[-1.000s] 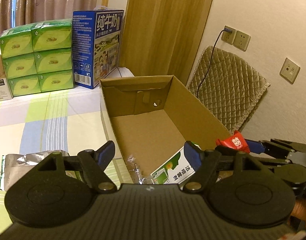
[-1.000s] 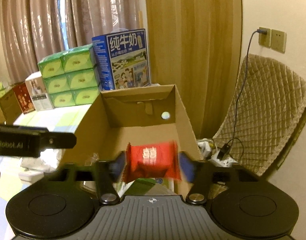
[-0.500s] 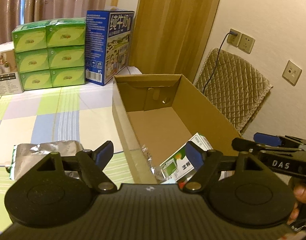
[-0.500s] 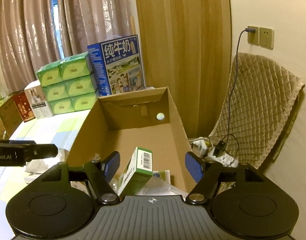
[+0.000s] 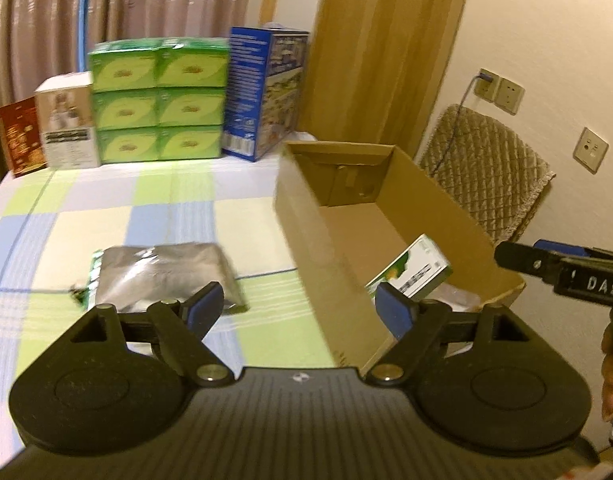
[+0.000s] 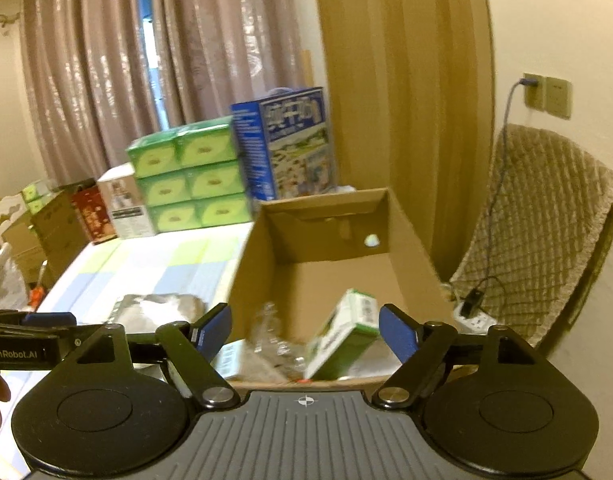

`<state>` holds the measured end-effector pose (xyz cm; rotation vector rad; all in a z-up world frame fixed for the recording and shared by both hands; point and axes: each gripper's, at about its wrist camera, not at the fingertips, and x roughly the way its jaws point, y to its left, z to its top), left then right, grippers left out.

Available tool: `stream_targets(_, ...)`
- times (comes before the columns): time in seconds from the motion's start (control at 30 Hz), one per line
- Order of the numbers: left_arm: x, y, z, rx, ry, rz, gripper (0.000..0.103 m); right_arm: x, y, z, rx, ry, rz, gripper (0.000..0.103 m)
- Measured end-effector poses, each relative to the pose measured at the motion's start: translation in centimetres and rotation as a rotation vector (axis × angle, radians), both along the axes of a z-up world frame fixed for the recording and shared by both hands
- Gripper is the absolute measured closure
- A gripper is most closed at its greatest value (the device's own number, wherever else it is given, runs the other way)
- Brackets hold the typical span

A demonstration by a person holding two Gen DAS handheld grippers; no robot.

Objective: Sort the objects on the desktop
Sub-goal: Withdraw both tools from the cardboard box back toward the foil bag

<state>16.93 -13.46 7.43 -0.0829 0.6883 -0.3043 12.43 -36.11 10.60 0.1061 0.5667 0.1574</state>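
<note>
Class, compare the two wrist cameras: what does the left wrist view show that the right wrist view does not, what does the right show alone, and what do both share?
Only the left wrist view shows the single wall plate beyond the quilted chair.

Only the right wrist view shows clear crumpled plastic inside the cardboard box, a power strip on the floor beside it, and more cartons at far left.

Both show the box, the green-and-white carton leaning inside it, the silver foil bag on the checked cloth, and the stacked green packs.
</note>
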Motion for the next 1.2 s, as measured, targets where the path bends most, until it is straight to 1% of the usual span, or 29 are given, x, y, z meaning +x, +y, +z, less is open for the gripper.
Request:
stream_targets(0.17, -2.3, 3.8, -0.4, -0.003, 0.013, 0.063, 0.022, -1.0, 3.1, -0.2, -0.004, 0.007, 0.057, 0.019)
stream_targets(0.33, -4.1, 7.2, -0.6, 0.012, 0.019, 0.114, 0.019, -1.8, 5.9, -0.6, -0.023, 0.012, 0.120, 0.013)
stream_targets(0.6, -5.4, 11.3, -0.8, 0.036, 0.020, 0.172, 0.016, -2.3, 8.6, -1.4, -0.054, 0.018, 0.190, 0.012)
stream_targets(0.77, -5.3, 12.2, -1.6, 0.050, 0.032, 0.175, 0.015, -2.5, 9.9, -2.2, -0.088, 0.017, 0.240, 0.011)
stream_targets(0.9, -5.0, 12.5, -2.3, 0.044, 0.039, 0.178, 0.016, -2.7, 11.0, -3.0, -0.104, 0.012, 0.302, 0.012)
stream_targets(1.07, -4.1, 12.8, -3.4, 0.041, 0.049, 0.177, 0.016, -2.7, 13.2, -5.1, -0.102, 0.018, 0.360, 0.012)
stream_targets(1.2, -3.2, 13.0, -4.5, 0.046, 0.057, 0.175, 0.015, -1.8, 14.9, -7.1, -0.108, 0.054, 0.386, 0.012)
